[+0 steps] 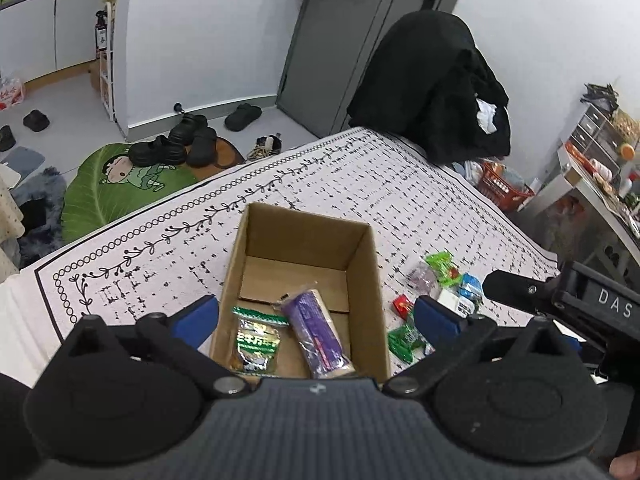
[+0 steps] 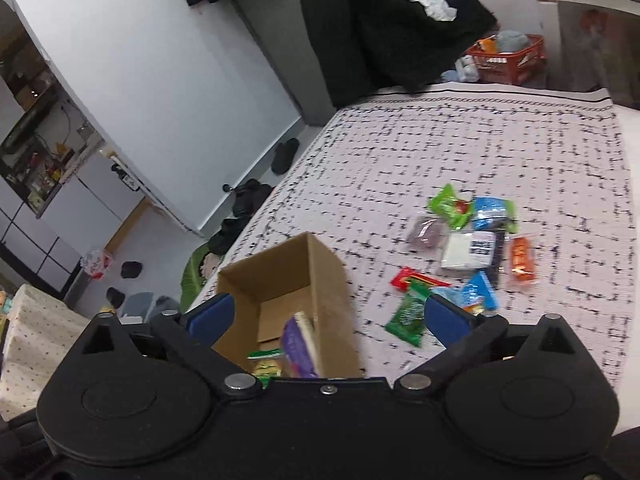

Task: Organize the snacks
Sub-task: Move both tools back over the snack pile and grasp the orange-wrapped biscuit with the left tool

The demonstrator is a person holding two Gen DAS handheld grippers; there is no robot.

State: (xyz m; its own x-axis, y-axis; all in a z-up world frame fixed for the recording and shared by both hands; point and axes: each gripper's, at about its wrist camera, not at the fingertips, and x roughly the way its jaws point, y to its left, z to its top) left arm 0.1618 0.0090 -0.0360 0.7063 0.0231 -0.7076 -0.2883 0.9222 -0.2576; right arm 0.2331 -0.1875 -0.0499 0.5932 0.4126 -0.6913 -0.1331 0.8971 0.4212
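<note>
Both hand-held grippers (image 1: 316, 314) (image 2: 326, 316) gape wide, empty, over the cardboard box (image 1: 362, 264), loose snacks (image 2: 460, 248) beside it.

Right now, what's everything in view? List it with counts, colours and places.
box: one, brown cardboard, open, on cloth
purple pack: one, in box
green pack: one, green and gold, in box, left of purple pack
loose snacks: about ten, mixed colours, on cloth right of box
cloth: one, white with black print
black garment: one, over chair behind
shoes: several, black, on floor
left gripper: open, empty, above box
right gripper: open, empty
</note>
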